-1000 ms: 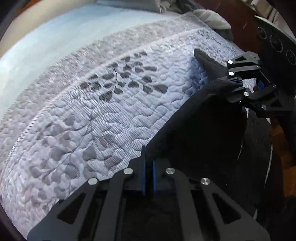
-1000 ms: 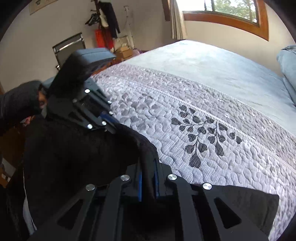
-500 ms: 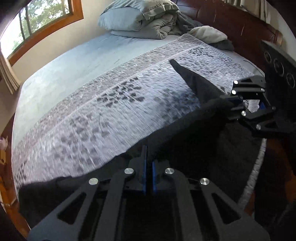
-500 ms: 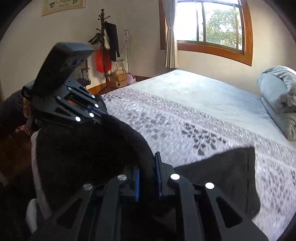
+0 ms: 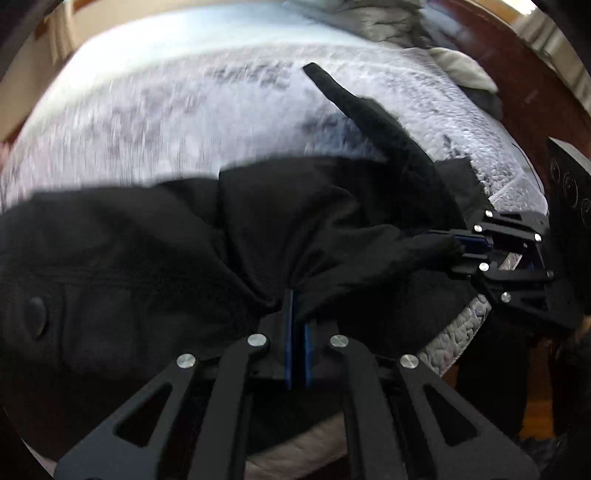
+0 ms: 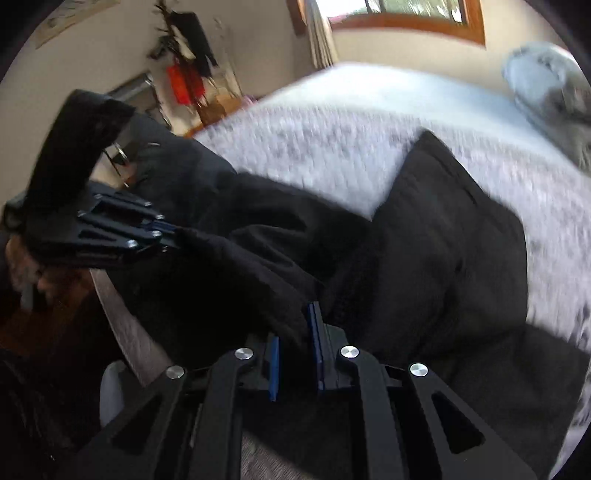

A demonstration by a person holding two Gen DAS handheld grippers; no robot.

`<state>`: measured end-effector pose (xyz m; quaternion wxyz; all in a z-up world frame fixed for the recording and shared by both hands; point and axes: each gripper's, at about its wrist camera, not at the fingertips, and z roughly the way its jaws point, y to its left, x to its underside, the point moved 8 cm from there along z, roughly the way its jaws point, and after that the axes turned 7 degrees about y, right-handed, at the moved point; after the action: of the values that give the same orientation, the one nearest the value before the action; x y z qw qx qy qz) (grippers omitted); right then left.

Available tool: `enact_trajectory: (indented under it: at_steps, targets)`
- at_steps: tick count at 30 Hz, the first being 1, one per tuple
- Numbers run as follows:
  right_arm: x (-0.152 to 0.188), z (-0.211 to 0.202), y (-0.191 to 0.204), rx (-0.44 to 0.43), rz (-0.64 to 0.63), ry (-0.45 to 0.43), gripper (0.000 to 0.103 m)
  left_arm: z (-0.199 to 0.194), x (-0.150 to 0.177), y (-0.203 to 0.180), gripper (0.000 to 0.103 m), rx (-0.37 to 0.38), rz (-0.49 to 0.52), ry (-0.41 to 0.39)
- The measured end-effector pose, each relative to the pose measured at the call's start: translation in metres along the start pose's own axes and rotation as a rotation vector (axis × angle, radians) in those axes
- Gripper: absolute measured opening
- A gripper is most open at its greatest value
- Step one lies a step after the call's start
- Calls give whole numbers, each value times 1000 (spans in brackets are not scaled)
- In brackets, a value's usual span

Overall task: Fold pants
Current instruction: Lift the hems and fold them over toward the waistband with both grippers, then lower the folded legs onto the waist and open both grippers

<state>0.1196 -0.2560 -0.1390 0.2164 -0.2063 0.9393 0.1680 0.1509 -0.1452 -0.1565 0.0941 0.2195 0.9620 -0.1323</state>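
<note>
Surface: a bed covered by a grey quilted spread with a dark leaf print; much of it is motion-blurred in both views. A plain pale-blue stretch lies on its far side. Grey bedding is heaped at the far right in the right wrist view. A dark wooden bed frame runs along the far right in the left wrist view.

Room: cream walls, a wood-framed window with a curtain beside it, a coat stand hung with dark and red items at the far left. No containers are discernible.

Task item: the black pants lie bunched across the near part of the bed, one end reaching toward the far side.

Left gripper: closed, pinching a fold of the pants. Right gripper: blue pads set slightly apart with pants fabric clamped between them. Both grippers hold the same near edge of the cloth, well apart from each other.
</note>
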Motion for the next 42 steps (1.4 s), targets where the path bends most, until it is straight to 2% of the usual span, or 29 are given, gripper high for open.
enact_trajectory:
  at_steps: [5,10,12,13,14,15,16,17,19,23,25,27,29,31,35,37,40,41,42]
  targets:
    - [26,18,-2,46,75,117,15,35,38,-8,3,70,-111,74]
    - [42,20,-6,59,118,177,21,39,50,-19,5,22,-100,60]
    - [44,14,-3,57,114,191,40,34,51,-20,9,37,-111,73]
    - [42,8,1,55,114,191,46,30,51,-20,10,43,-113,73]
    - [40,4,6,38,109,196,63,26,50,-21,11,46,-110,73]
    - [40,-3,12,33,105,189,73,24,51,-22,11,46,-109,77]
    - [37,-12,14,50,101,169,76,21,53,-22,15,45,-111,86]
    - [36,-21,16,78,91,155,80,18,56,-23,23,50,-115,89]
    - [33,-33,17,101,85,144,80,10,59,-21,35,68,-129,76]
    - [14,-55,-9,176,183,100,79,-12,65,-13,44,92,-172,28]
    - [0,-49,-23,214,228,99,79,-21,62,-6,55,68,-195,-2]
    - [-17,-33,-31,284,244,114,75,-29,56,8,58,4,-241,-36]
    - [-30,-13,-36,339,255,142,74,-30,52,19,63,-18,-292,-40]
    - [-45,14,-43,382,276,179,70,-32,47,32,63,-49,-331,-40]
    - [-56,55,-57,468,312,255,70,-32,34,47,75,-128,-376,-52]
    - [-57,72,-62,519,334,291,70,-34,30,48,76,-135,-382,-57]
    - [-61,77,-72,567,367,289,69,-33,29,45,81,-124,-382,-58]
    - [-61,76,-75,564,379,281,56,-33,30,44,81,-123,-381,-58]
    - [-61,73,-77,555,391,268,38,-32,33,42,81,-121,-379,-57]
